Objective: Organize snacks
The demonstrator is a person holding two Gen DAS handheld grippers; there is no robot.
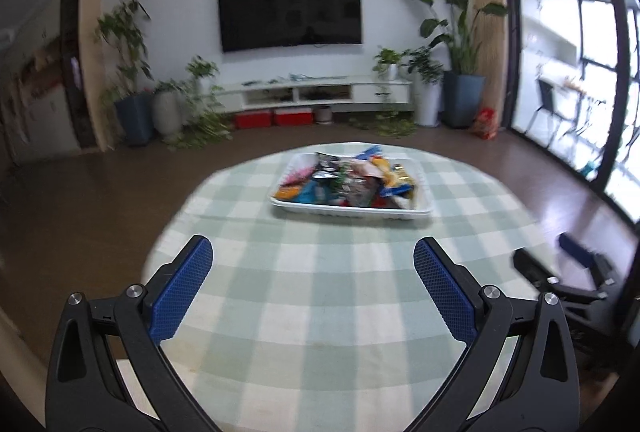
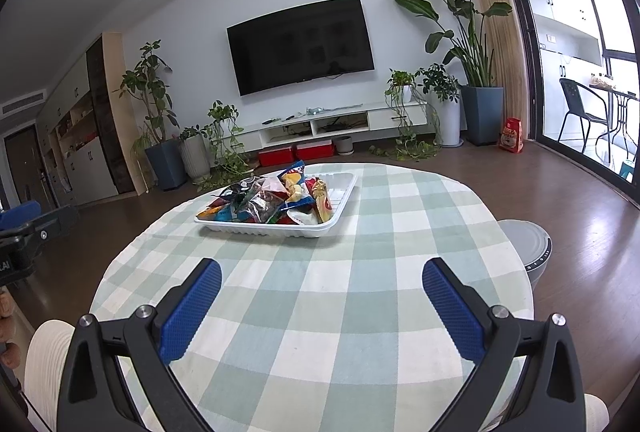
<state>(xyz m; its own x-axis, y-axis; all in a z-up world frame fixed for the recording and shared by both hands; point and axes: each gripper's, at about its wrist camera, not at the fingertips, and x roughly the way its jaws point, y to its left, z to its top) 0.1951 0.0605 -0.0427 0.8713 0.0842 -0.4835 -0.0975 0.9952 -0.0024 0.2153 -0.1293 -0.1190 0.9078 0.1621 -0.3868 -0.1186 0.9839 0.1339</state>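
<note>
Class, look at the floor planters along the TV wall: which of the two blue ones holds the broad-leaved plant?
The blue planter right of the TV, by the curtain. The other blue planter, left of the TV, holds a small-leaved tree.

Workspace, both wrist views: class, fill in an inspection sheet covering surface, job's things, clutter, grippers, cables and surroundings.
Surface: round table under a green-and-white checked cloth, bare near the grippers.
Job's things: white tray heaped with snack packets, on the far half.
Clutter: nothing seen on the cloth.
Grippers: left hand-held gripper open, empty; right hand-held gripper open, empty; both short of the tray.
Cables: nothing seen on the table.
Surroundings: wall television, potted plants, grey bin beside the table.
</note>
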